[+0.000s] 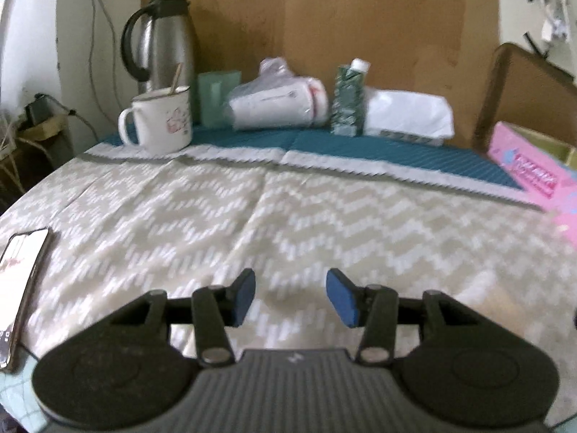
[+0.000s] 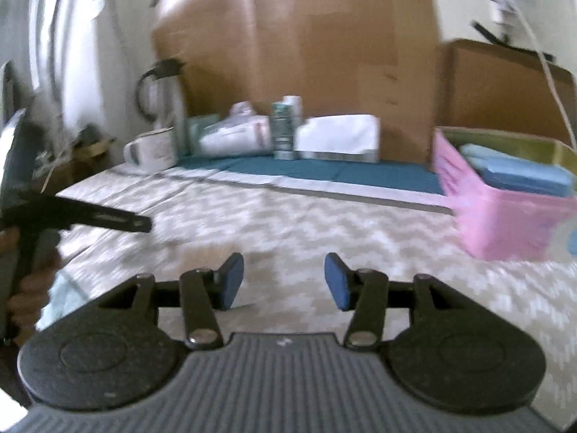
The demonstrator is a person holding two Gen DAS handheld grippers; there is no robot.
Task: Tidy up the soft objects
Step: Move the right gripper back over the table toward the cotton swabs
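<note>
A patterned tablecloth point(image 1: 274, 216) covers the table, bare across its middle. At the right edge sits a pink box point(image 2: 505, 223) with folded blue cloths point(image 2: 523, 173) stacked inside; these soft things seem already put away, so the job looks near done, or another item must be found. Along the far edge stand a steel jug point(image 1: 166, 43), a bagged white bundle point(image 1: 277, 103), a wrapped white pack point(image 1: 407, 115), a mug point(image 1: 158, 121) and a green carton point(image 1: 348, 101).

The left gripper point(image 1: 290, 297) and right gripper point(image 2: 283, 279) both hang over bare cloth, fingers spread, holding nothing. A good next reach would aim at the bagged bundle, closing gently on its middle so it doesn't slip.

Only the right view shows the box's contents; only the left shows the phone point(image 1: 20, 288)
</note>
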